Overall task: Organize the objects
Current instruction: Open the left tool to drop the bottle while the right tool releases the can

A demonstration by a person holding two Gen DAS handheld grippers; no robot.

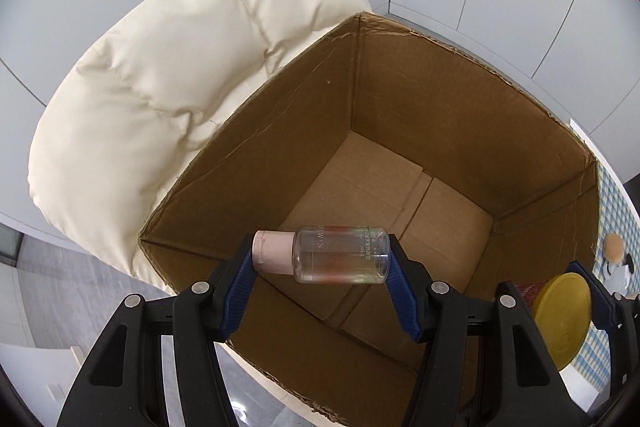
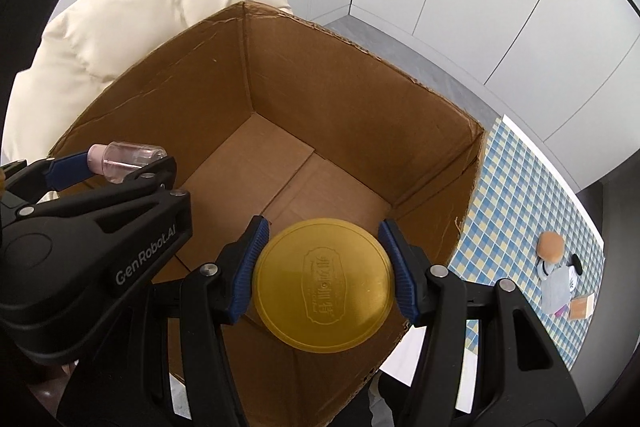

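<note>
Bottle [image 1: 340,254] clamped crosswise between left fingers [image 1: 394,263], above box [image 1: 280,131].

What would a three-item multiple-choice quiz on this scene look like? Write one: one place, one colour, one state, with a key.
1. Where is the small clear bottle?
A. On the box floor
B. Held above the cardboard box
C. On the cushion

2. What colour is the bottle's cap?
A. Pink
B. Green
C. Black

3. How does the right gripper stand?
A. Open and empty
B. Out of view
C. Closed on the yellow round lid

Key:
1 B, the left gripper clamps it end to end over the open box.
2 A, the cap shows pale pink.
3 C, both jaws press the lid's edge.
</note>
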